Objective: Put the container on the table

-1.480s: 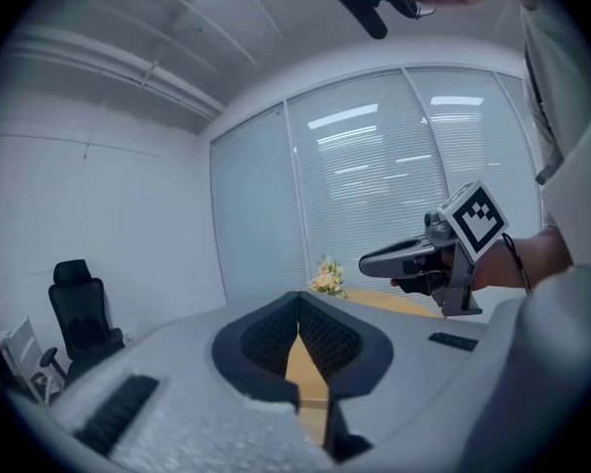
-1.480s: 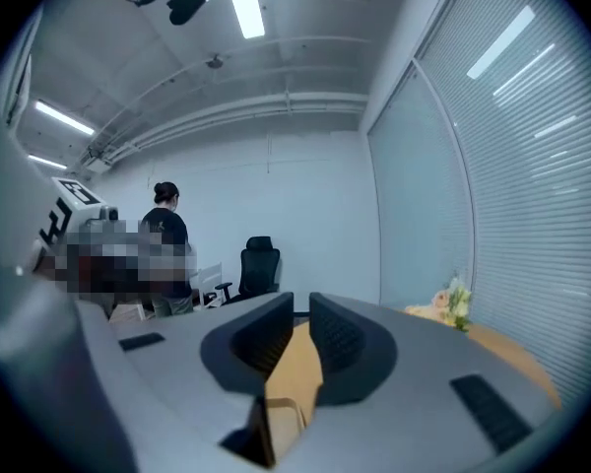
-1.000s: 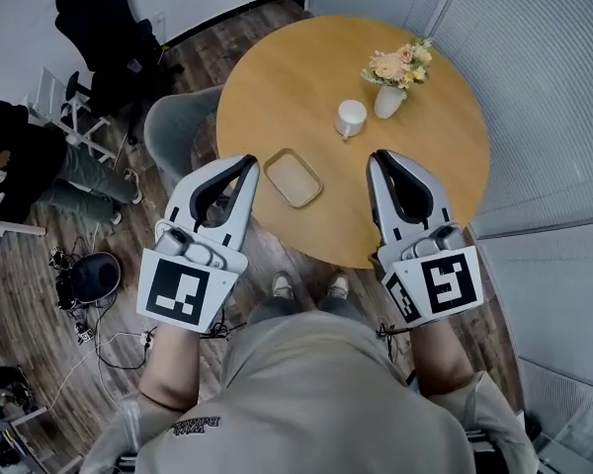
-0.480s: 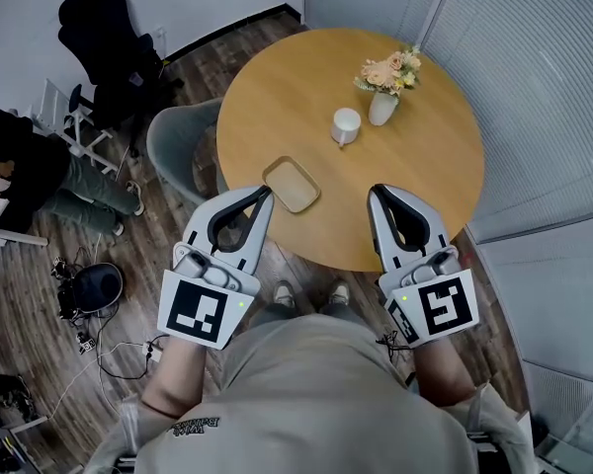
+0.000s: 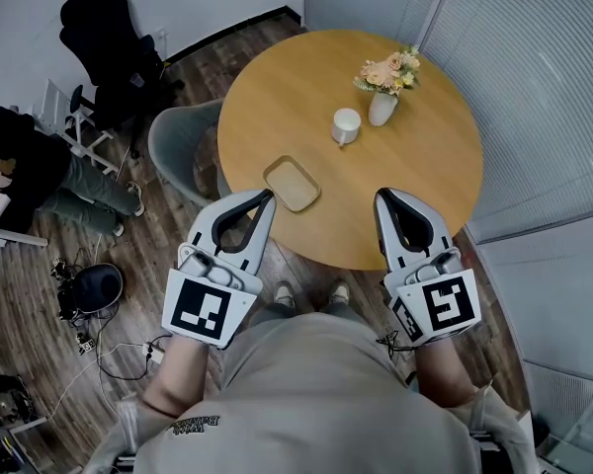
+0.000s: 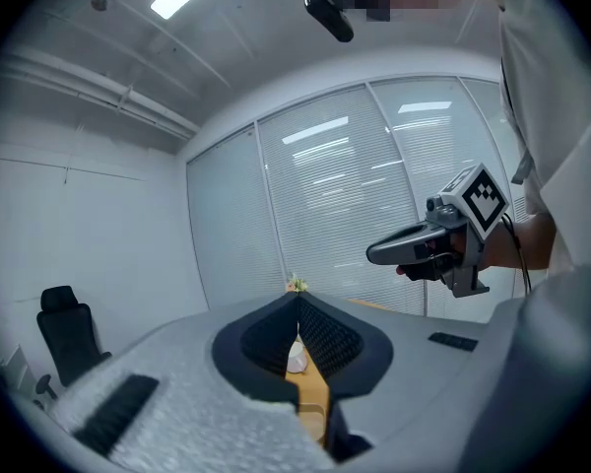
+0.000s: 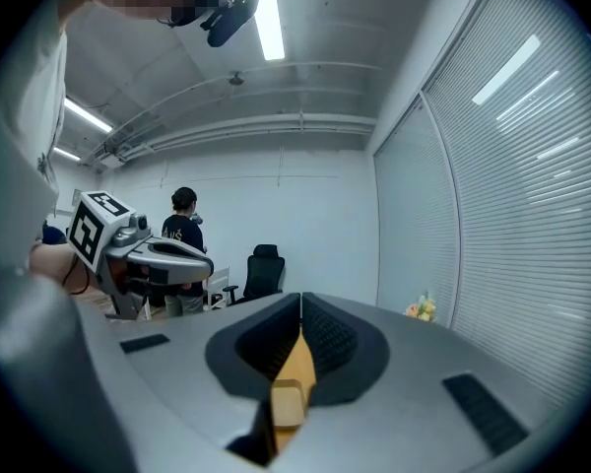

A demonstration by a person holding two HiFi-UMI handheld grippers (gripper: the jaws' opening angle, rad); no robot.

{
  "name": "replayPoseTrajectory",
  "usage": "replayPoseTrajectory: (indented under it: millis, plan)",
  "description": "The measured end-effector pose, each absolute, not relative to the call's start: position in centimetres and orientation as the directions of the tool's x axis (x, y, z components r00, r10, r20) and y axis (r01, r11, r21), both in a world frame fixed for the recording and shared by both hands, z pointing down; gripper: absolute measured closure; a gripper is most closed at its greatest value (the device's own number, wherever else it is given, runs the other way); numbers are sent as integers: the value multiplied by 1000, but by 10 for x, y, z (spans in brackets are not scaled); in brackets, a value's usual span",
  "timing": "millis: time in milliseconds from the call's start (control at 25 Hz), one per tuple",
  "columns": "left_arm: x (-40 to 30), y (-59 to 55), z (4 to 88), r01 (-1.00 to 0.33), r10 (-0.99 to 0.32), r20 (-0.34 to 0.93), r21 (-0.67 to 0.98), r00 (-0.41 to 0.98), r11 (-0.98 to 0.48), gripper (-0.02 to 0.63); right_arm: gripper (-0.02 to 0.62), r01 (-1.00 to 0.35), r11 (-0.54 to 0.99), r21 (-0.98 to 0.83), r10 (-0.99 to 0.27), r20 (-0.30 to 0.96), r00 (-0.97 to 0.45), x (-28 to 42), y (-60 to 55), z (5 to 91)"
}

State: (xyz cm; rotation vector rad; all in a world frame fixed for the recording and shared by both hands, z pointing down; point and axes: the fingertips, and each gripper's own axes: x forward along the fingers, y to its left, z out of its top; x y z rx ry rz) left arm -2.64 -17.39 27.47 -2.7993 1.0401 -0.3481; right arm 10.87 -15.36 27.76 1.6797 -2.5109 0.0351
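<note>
I hold both grippers out in front of me at the near edge of the round wooden table (image 5: pixel 306 67). My left gripper (image 5: pixel 266 198) has its jaws pressed together with nothing between them, and from above its tip shows just beside the near left corner of the container (image 5: pixel 293 184). My right gripper (image 5: pixel 383 197) is likewise closed and empty, its tip over the table's near right part, well apart from the container. The container, a shallow beige rectangular tray, lies flat on the table close to the near left edge, between my two grippers. Farther across the table stand a white mug (image 5: pixel 346 124) and, just beside it, a white vase of flowers (image 5: pixel 383 105). A grey chair (image 5: pixel 175 141) sits at the table's left side.
</note>
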Motion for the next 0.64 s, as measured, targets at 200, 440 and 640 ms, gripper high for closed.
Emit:
replayPoseTrajectory:
  millis: [200,440,640]
  plan:
    - [-25,-173,275,-619,-651,171,-207,740,-758,584,565,-925,381,10,-920,108,-378,114,-154,275]
    - [-27,-175,276,-621,-651,169,-199,740,-758,584,565,-922,388,4,-917,99,-386,111,-155,271]
    - [-28,-176,281,-612,-653,182,-235,735,-755,585,565,-923,380,66,-923,98,-373,107,-153,264]
